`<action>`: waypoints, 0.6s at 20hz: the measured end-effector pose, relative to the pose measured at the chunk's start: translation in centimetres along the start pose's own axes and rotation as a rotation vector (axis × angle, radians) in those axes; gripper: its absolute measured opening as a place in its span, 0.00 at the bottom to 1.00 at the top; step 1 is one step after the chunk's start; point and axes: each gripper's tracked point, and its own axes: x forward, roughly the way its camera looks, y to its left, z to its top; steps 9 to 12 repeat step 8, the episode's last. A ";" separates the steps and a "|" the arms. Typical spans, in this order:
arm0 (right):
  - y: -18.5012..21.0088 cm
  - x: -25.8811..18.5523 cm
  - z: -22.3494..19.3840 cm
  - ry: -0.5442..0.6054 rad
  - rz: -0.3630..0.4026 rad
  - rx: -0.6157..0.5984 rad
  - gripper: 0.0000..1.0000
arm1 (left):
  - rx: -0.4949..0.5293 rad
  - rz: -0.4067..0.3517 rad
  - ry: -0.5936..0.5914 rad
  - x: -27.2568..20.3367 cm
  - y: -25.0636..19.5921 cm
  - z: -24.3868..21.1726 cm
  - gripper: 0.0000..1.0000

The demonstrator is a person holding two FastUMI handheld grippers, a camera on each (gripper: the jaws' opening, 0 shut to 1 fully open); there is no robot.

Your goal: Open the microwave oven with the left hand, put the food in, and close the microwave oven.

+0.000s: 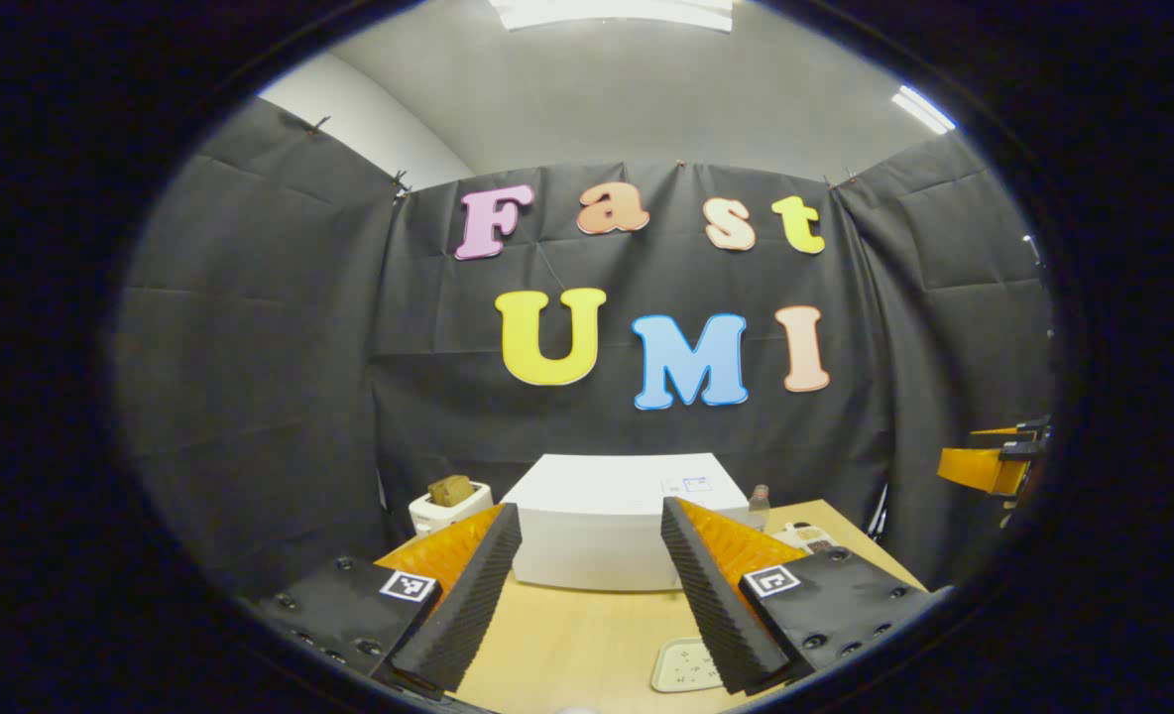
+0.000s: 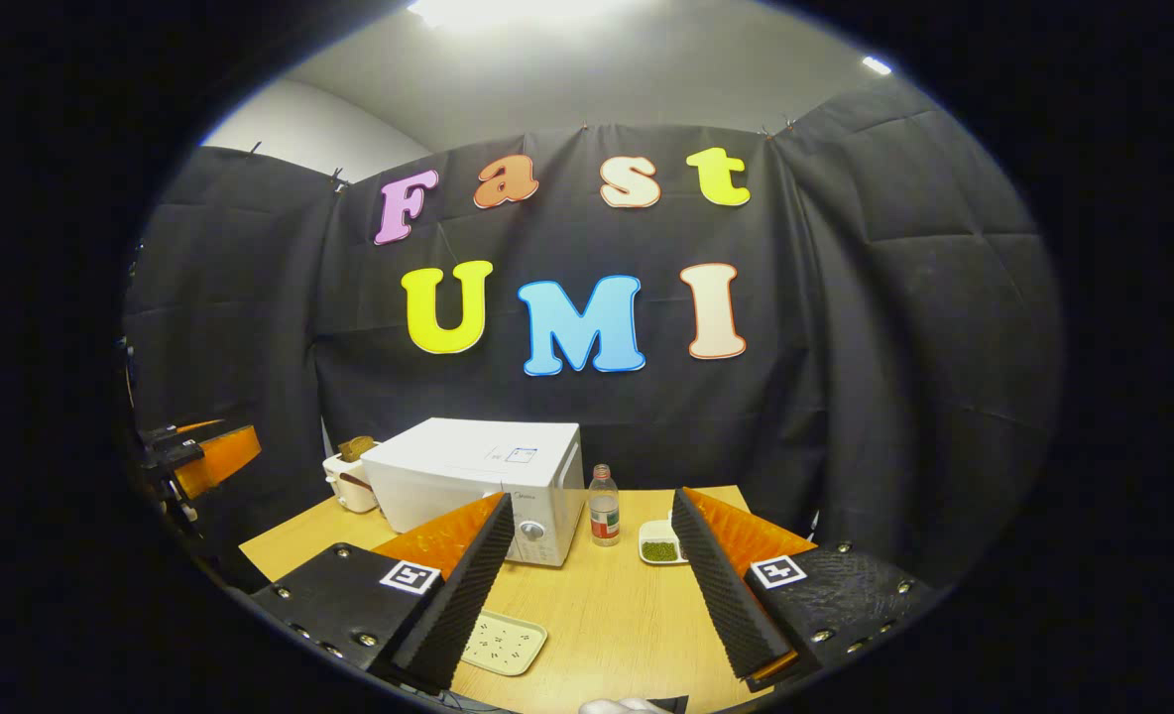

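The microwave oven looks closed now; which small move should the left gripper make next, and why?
Probably bring the left gripper forward toward the microwave oven. Its door appears shut, both grippers are open and hold nothing, and the left one hangs back over the table, apart from the oven.

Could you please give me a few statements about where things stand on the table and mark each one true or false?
1. The microwave door is shut. True.
2. The left claw is shut on the microwave. False: it is open and holds nothing.
3. A bottle stands beside the microwave. True.
4. The right claw grips the bottle. False: it is open, apart from it.
5. The toaster holds a slice of bread. True.
6. The pale tray sits on top of the microwave. False: it lies on the table.
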 end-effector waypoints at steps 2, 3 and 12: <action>0.0 0.1 0.4 -0.012 -0.017 0.006 0.98 | 0.008 -0.009 -0.009 0.1 0.4 0.4 0.98; 0.0 0.3 0.5 -0.018 -0.026 0.004 0.98 | 0.009 -0.019 -0.014 0.3 0.4 0.6 0.97; 0.4 1.1 0.5 -0.024 -0.060 0.010 0.98 | 0.012 -0.069 0.001 1.6 -0.2 0.3 0.97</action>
